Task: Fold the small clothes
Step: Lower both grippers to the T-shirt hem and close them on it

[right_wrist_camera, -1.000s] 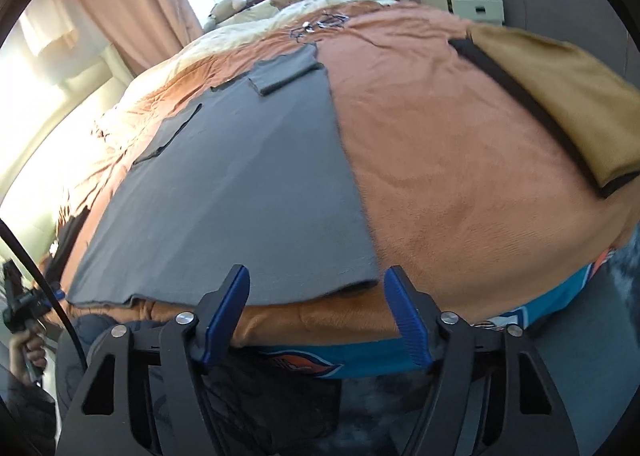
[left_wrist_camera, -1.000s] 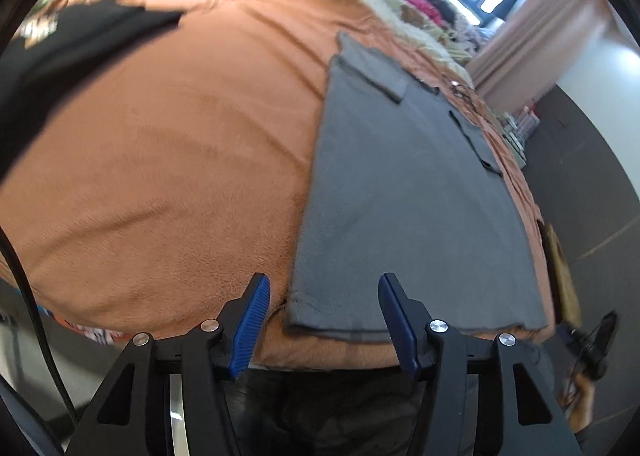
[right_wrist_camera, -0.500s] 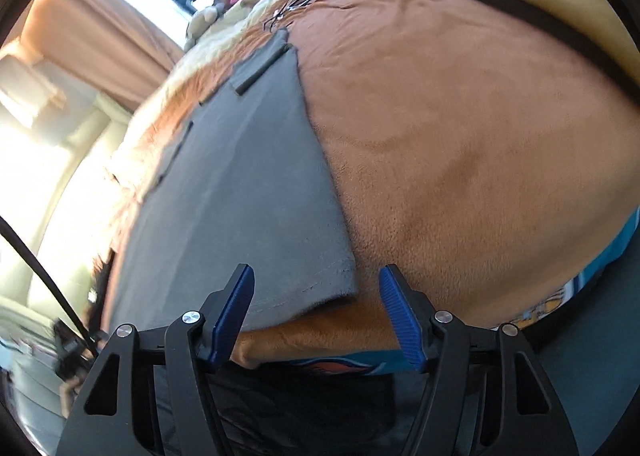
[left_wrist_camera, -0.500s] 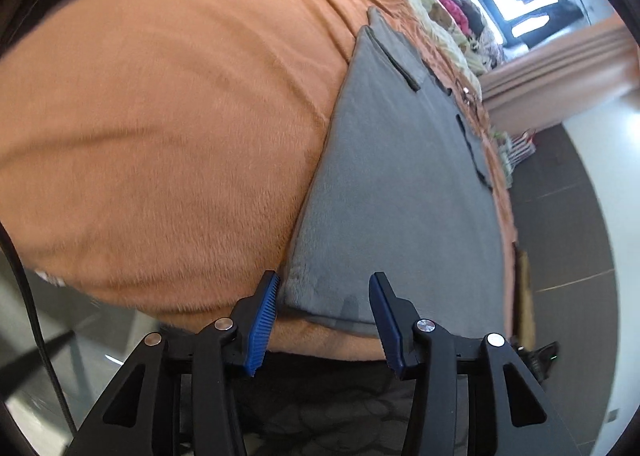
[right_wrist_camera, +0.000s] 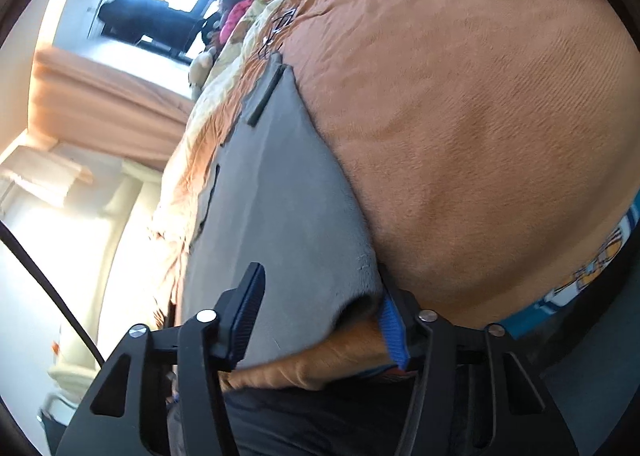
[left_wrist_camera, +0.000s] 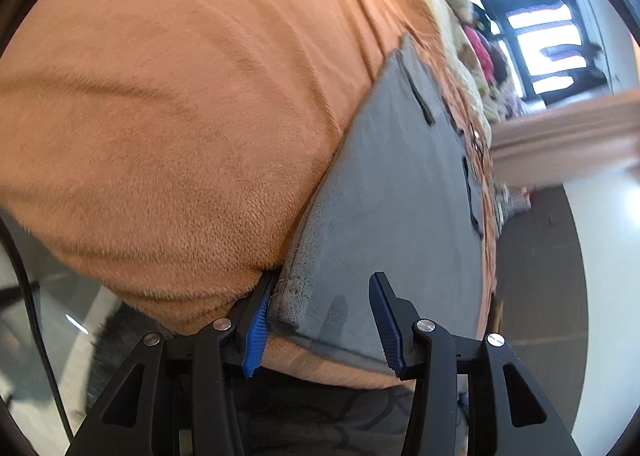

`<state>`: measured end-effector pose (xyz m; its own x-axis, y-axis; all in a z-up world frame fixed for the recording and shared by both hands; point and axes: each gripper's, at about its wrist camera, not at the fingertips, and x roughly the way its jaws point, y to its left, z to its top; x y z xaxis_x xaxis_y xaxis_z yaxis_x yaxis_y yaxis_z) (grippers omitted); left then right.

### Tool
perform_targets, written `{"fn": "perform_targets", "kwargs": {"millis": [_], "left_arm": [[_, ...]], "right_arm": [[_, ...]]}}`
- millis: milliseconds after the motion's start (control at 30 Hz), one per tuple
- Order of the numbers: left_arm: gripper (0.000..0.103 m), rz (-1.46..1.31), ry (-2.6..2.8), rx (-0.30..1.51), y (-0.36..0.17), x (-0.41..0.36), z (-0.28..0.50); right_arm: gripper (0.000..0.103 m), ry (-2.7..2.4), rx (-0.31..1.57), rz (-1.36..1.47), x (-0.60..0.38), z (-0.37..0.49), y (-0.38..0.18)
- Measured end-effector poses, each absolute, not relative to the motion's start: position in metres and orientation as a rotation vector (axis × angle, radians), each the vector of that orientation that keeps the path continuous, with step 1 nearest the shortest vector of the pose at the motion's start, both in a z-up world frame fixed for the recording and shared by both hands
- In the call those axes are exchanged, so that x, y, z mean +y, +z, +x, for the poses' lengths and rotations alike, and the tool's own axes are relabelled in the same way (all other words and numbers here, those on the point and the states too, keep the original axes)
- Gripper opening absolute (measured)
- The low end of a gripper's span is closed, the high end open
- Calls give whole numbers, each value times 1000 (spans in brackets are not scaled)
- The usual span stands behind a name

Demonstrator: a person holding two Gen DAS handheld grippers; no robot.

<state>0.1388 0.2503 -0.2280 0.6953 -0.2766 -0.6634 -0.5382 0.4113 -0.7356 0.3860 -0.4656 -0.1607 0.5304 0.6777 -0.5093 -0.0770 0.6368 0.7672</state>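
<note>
A grey shirt [left_wrist_camera: 392, 191] lies flat on an orange blanket [left_wrist_camera: 168, 95] covering the bed, its length running away from both grippers. The left hand-held gripper [left_wrist_camera: 320, 320] and right hand-held gripper [right_wrist_camera: 320, 316] each straddle a near hem corner, spread wide, not yet gripping.

Shirt [left_wrist_camera: 384, 191] flat on blanket [left_wrist_camera: 180, 95], hem corners btwn jaws.

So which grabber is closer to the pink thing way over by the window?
Cannot tell; both are far from the pink thing. The left gripper straddles one near corner of the gray shirt, and the right gripper straddles the other.
</note>
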Motion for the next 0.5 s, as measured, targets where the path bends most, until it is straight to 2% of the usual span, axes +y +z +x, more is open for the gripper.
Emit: {"fn": "perform_targets", "kwargs": {"millis": [200,267,333,500], "left_arm": [[49,-1243,227,777,-231,247,136],[49,-1243,239,772,-230,246,135],[49,-1242,246,768,-228,244,135],[49,-1250,259,760,-230,241,144]], "right_arm": [[38,452,904,787,-441,383,-170],[30,435,900,799,-439,381,-170],[19,427,893,820,-441,379,-169],[2,420,860,836,-443,371,-163]]}}
